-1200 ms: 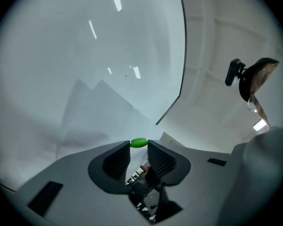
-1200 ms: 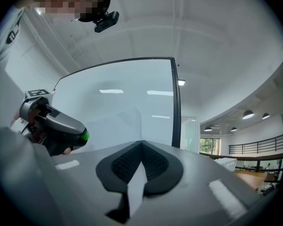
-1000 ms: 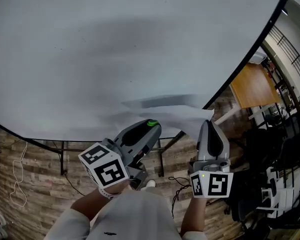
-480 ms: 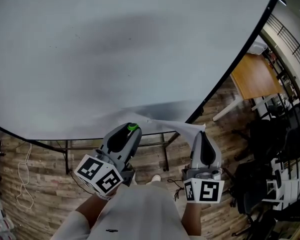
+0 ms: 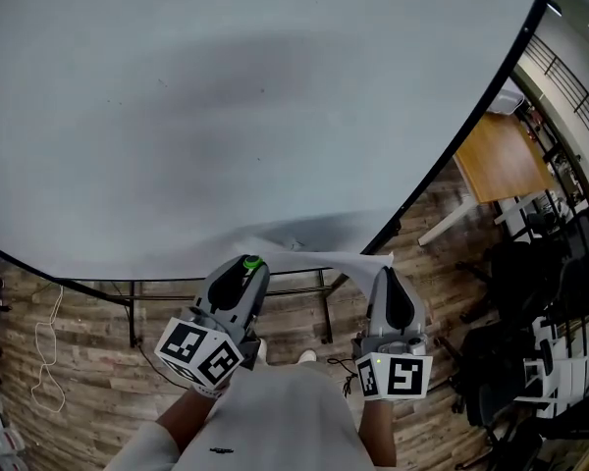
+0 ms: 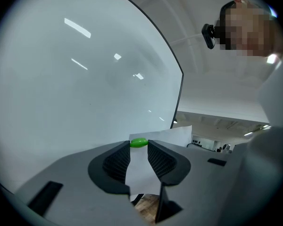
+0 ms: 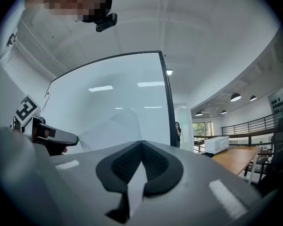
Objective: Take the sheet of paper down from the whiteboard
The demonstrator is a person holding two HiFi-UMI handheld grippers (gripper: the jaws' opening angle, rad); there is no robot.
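Note:
The white sheet of paper [image 5: 319, 259] hangs off the whiteboard [image 5: 226, 116], stretched between my two grippers. My right gripper [image 5: 386, 272] is shut on the sheet's right edge; in the right gripper view the sheet [image 7: 111, 126] runs leftward from the closed jaws [image 7: 141, 143]. My left gripper [image 5: 249, 264] is shut on a small green magnet [image 6: 139, 142] at its tips. The sheet [image 6: 144, 171] shows through the gap between those jaws; I cannot tell whether it is pinched there. The left gripper [image 7: 56, 138] also shows at the left of the right gripper view.
The whiteboard's black frame and stand bars [image 5: 128, 302] are just ahead of my grippers. A wooden table [image 5: 496, 160] and dark chairs [image 5: 540, 283] stand to the right. A loose cable [image 5: 39, 351] lies on the wood floor at left. A person [image 7: 178, 131] stands far off.
Both grippers have come down and back toward my body with the sheet between them. The left gripper has rolled and drawn closer to the right one.

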